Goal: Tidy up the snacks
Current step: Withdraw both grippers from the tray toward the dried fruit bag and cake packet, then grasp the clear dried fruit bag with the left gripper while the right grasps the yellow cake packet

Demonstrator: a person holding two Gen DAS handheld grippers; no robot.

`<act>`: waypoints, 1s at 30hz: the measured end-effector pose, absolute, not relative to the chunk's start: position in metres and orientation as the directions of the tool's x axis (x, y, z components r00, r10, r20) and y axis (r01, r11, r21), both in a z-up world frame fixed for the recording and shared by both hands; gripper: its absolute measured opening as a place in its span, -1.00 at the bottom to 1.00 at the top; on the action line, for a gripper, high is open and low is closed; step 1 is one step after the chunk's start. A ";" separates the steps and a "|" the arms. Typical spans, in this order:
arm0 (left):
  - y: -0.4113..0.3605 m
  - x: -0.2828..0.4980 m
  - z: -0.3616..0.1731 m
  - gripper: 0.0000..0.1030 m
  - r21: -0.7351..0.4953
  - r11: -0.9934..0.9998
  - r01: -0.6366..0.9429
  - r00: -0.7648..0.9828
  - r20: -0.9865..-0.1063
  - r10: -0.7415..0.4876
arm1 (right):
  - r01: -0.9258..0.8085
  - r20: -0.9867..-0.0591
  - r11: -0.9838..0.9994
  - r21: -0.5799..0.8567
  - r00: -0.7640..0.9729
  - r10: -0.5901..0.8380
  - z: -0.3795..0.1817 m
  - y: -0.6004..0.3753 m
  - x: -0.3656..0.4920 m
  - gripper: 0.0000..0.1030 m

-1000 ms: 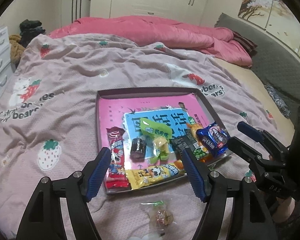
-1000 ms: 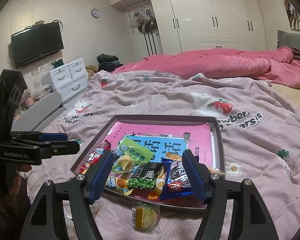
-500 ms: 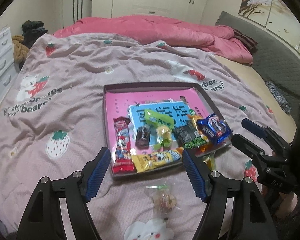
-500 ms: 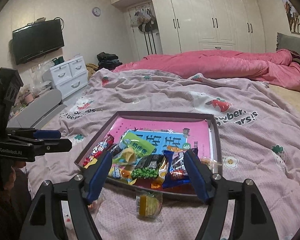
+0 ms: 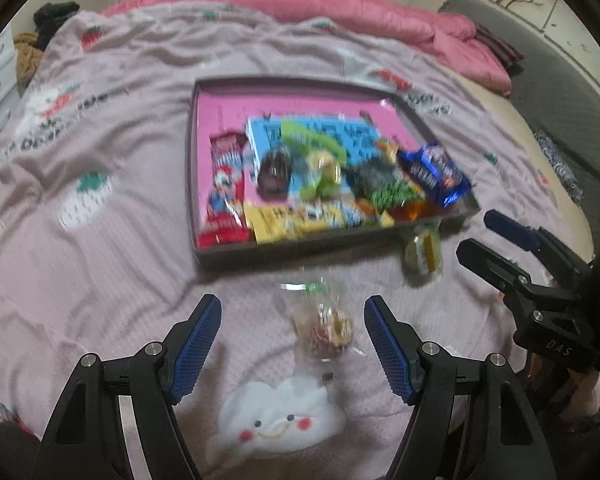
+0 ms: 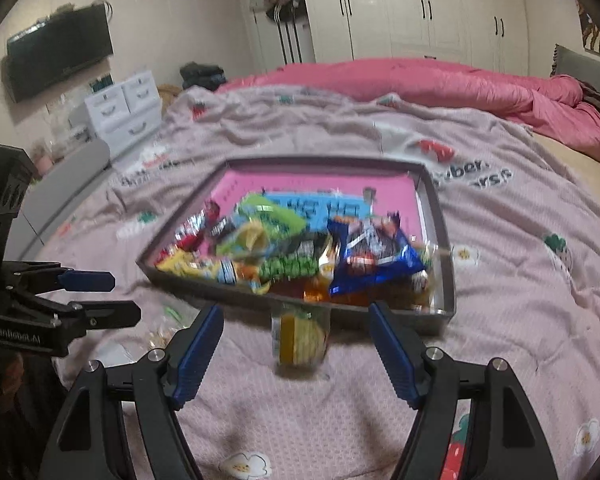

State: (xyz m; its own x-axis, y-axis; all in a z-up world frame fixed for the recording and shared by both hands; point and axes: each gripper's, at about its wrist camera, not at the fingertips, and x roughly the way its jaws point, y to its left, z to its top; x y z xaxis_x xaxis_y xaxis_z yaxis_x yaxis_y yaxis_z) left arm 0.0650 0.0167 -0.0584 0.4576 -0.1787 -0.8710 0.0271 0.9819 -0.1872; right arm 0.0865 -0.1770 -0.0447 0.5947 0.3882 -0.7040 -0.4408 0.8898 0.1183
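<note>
A shallow grey tray (image 5: 332, 84) with a pink floor lies on the bed and holds several snack packs, among them a red bar (image 5: 226, 184), a yellow pack (image 5: 296, 220) and a blue cookie pack (image 5: 436, 172). The tray also shows in the right wrist view (image 6: 440, 216). A clear-wrapped snack (image 5: 324, 324) lies on the blanket between the fingers of my open left gripper (image 5: 292, 340). A yellow wrapped snack (image 6: 300, 336) lies outside the tray's near wall, just ahead of my open right gripper (image 6: 296, 348). Both views are blurred.
The pink-grey strawberry blanket (image 5: 100, 160) covers the bed. A pink duvet (image 6: 440, 84) is heaped at the far side. White drawers (image 6: 120, 108) and a wall TV (image 6: 60, 52) stand to the left. A white cloud print (image 5: 276, 420) is near my left gripper.
Both grippers have pulled back from the tray and tipped downward. The two loose snacks on the blanket now sit nearer the fingertips. Both grippers stayed open.
</note>
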 end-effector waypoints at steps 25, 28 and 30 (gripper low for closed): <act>-0.014 0.072 -0.099 -0.18 -0.210 0.976 0.065 0.387 -0.896 -0.218 | -0.471 -0.770 0.870 0.148 0.497 0.400 -0.088 -0.164 0.109 -0.20; -0.010 0.072 -0.094 -0.22 -0.226 0.973 0.053 0.400 -0.887 -0.229 | -0.482 -0.757 0.859 0.175 0.492 0.430 -0.081 -0.166 0.105 -0.21; -0.005 0.070 -0.084 -0.22 -0.245 0.968 0.050 0.423 -0.873 -0.242 | -0.490 -0.738 0.851 0.188 0.502 0.452 -0.073 -0.168 0.099 -0.21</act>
State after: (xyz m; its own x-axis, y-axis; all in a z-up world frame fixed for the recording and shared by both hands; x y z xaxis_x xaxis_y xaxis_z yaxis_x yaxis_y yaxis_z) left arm 0.0698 -0.0047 -0.0843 0.4235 -0.2424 -0.8729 0.0499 0.9683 -0.2448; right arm 0.0992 -0.1685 -0.0732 0.5020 0.4518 -0.7375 -0.4897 0.8513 0.1882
